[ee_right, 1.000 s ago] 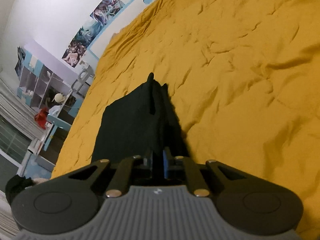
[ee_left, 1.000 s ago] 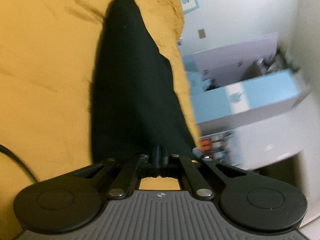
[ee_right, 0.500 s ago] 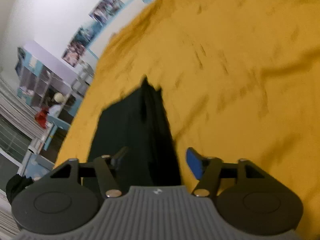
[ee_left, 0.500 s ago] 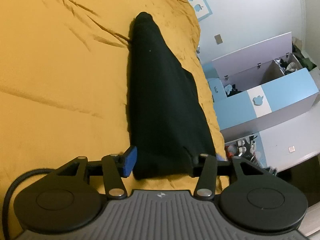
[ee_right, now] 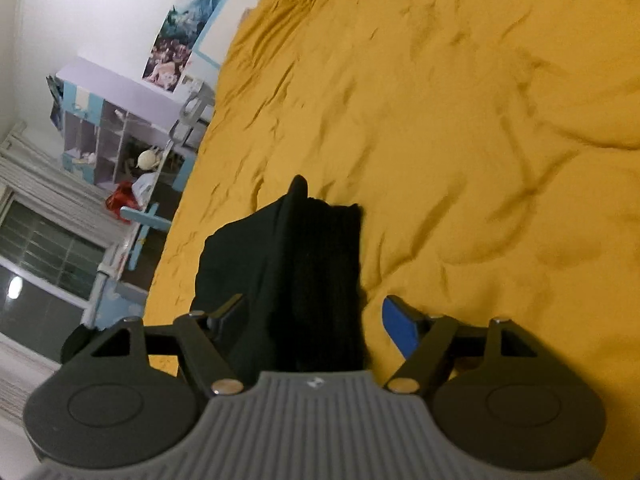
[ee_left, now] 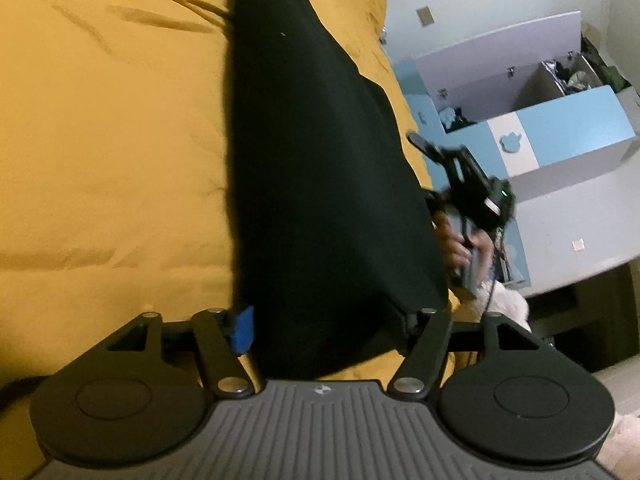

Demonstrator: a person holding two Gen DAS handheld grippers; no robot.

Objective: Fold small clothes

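So the black garment is lying flat on the mustard-yellow bedspread, folded into a long narrow strip that runs away from the left wrist camera, right along the edge of the bed. In the right wrist view the same piece shows a thicker ribbed layer sitting on top of a smoother one, with a small point of fabric sticking up at the far end.

Both tongs have let go. The left gripper has its jaws spread and opening further — the near end of the garment sits in the gap, but the blue pad on one side stands just clear of the cloth. The other finger sits right at the fabric edge, and I can't really tell if it's brushing it. The right gripper is the same story: jaws wide and opening, garment between them, blue pad out over bare bedspread, well off the cloth.

In the left view the right gripper also shows up off the bed edge, a bit blurred, with the person's hand wrapped around its handle. Behind it there's a blue and white cabinet.
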